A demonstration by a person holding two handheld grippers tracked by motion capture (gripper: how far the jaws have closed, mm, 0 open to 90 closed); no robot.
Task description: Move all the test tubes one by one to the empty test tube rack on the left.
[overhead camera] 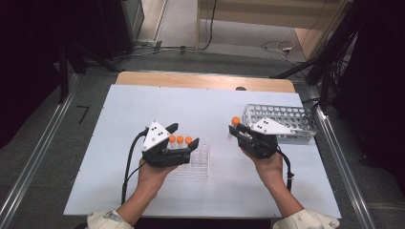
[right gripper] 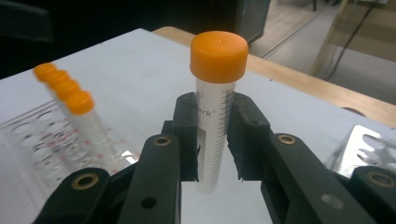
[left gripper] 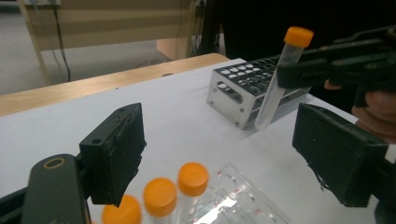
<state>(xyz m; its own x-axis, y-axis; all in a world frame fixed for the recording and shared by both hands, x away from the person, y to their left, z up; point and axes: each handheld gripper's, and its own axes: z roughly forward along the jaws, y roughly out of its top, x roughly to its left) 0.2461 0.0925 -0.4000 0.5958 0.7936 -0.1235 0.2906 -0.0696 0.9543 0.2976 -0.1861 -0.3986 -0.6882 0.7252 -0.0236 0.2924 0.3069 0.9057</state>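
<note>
The black left gripper (overhead camera: 183, 135) stands with jaws spread and nothing between them, above the clear plastic rack (overhead camera: 197, 162) holding orange-capped tubes (overhead camera: 180, 139). Further right, the black right gripper (overhead camera: 235, 131) pinches a clear graduated tube with an orange screw cap (right gripper: 217, 98) by its middle. The tube's long axis is near upright, cap uppermost, held off the white table (overhead camera: 210, 107) just left of the perforated metal rack (overhead camera: 296, 119).

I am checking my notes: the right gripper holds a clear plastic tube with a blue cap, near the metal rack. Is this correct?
Not quite: the cap is orange, not blue. The right gripper view shows the right gripper shut on the clear plastic tube with an orange cap; the perforated metal rack is nearby.
</note>
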